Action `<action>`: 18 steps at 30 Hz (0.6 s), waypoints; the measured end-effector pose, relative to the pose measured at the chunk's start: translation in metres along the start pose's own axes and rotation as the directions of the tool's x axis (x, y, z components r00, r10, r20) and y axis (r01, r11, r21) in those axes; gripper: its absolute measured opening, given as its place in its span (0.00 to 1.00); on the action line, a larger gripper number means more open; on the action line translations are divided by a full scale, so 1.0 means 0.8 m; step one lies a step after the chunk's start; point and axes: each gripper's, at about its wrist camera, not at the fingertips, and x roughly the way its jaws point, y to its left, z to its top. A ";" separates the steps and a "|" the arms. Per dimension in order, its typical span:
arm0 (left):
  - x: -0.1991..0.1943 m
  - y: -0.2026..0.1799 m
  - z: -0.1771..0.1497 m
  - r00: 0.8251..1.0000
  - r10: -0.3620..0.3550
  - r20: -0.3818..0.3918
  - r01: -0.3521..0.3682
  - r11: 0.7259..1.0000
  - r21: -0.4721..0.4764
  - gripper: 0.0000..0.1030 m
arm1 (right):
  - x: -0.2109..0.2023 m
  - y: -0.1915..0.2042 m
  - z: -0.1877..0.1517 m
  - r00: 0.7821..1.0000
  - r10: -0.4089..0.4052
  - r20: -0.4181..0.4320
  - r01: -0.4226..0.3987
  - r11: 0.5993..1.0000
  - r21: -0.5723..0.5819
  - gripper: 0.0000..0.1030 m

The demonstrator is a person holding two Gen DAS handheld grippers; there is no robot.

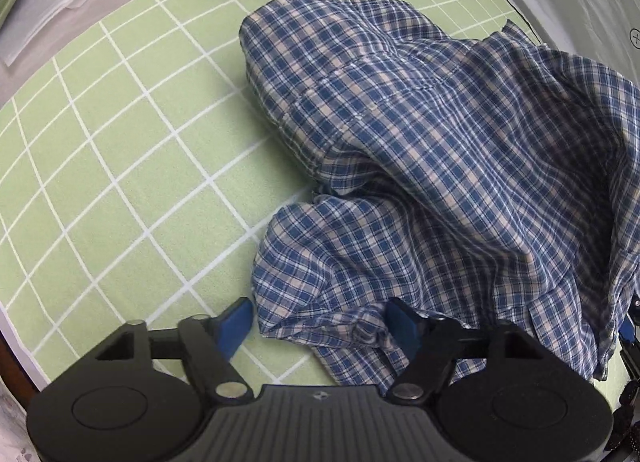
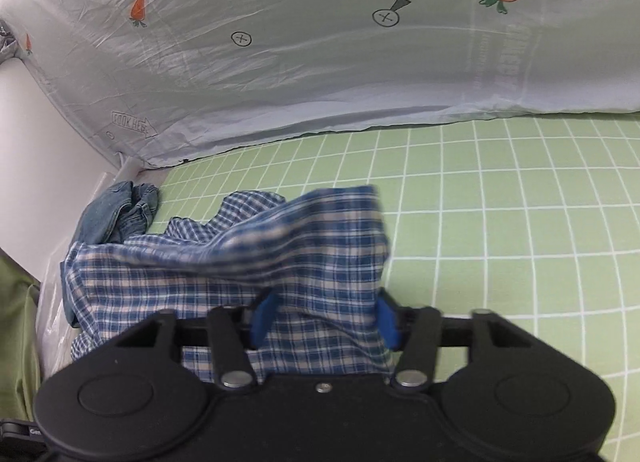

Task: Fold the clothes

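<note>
**Plaid shirt bunched between two claws on the green sheet**

The sheet (image 1: 120, 165), green with a white grid, is stretching out ahead of both claws and carrying everything else. A pale quilt (image 2: 320, 61) printed with carrots is lying along the sheet's far edge, well beyond the right claw.

The shirt (image 1: 420, 149), blue-and-white plaid, is lying crumpled ahead of the left claw and to its right, one side rising in a loose fold. In the right wrist view the same cloth (image 2: 248, 262) is draping up and over toward the camera (slightly blurred there).

A heap of denim (image 2: 116, 213) is sitting beyond the shirt, far-left of the right claw, near the sheet's corner.

The left claw (image 1: 320, 324) is standing spread, a rumpled hem of the shirt lying between its blue fingers (image 1: 236, 324); the right finger is touching cloth, the left one is clear of it, over bare sheet.

The right claw (image 2: 324, 320) is holding a thick bunch of shirt between its fingers (image 2: 262, 318), both pads seeming to press the fabric.
</note>
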 end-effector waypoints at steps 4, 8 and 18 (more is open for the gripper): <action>0.000 -0.001 0.002 1.000 -0.013 0.013 0.013 1.000 0.010 0.21 | -0.019 -0.020 -0.008 0.999 -0.028 0.041 0.027 0.999 0.030 0.02; -0.004 0.001 -0.001 0.997 -0.050 0.051 0.048 0.998 0.026 0.11 | -0.074 -0.054 -0.026 0.974 -0.190 0.124 0.183 0.981 0.067 0.01; -0.054 -0.042 0.011 0.959 -0.166 0.228 0.124 0.975 0.187 0.05 | -0.269 -0.137 -0.081 0.720 -0.623 0.305 0.574 0.782 0.243 0.01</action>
